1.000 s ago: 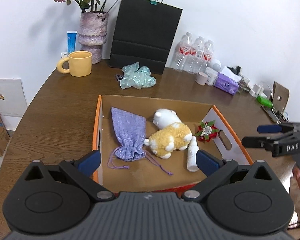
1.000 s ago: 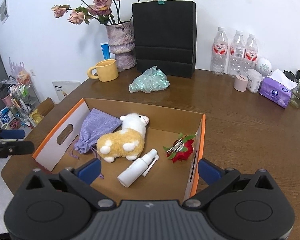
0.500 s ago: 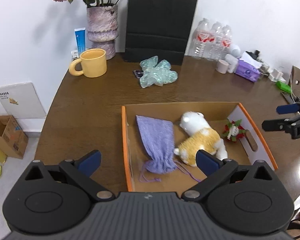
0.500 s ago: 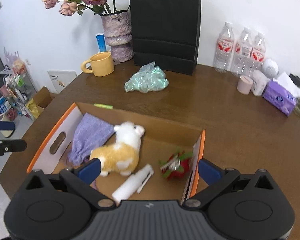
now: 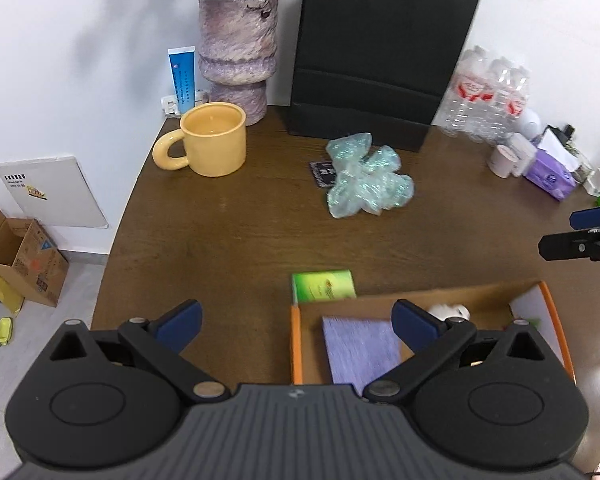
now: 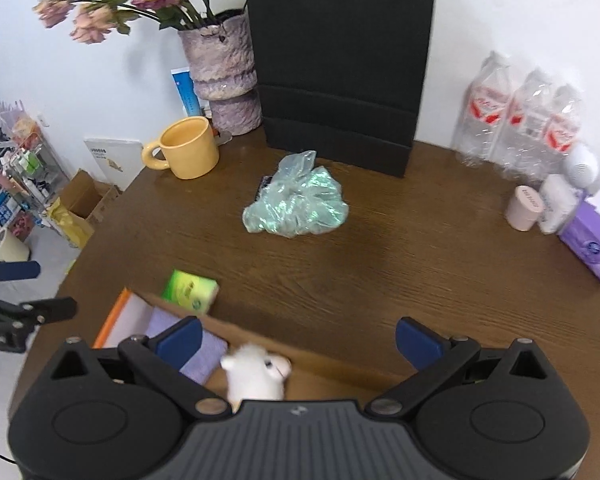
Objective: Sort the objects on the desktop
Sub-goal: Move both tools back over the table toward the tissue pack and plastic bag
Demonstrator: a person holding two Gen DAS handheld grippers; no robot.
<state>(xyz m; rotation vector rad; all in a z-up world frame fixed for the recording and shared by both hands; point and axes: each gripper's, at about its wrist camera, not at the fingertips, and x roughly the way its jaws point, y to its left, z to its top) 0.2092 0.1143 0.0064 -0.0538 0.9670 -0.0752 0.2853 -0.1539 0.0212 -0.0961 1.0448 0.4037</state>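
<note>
From the left wrist, the left gripper (image 5: 296, 320) hangs with fingers spread and empty; the lilac drawstring pouch (image 5: 360, 350) already lies in the orange-edged cardboard box (image 5: 296, 344). From the right wrist, the right gripper (image 6: 298, 334), likewise spread, faces the crumpled mint plastic bag (image 6: 296, 204) and small green packet (image 6: 188, 286), both seemingly unsorted on the wooden desk (image 6: 420, 260).

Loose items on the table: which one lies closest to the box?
The green packet, touching the cardboard box's far wall at its left corner. The crumpled teal bag and yellow mug sit much farther back.
</note>
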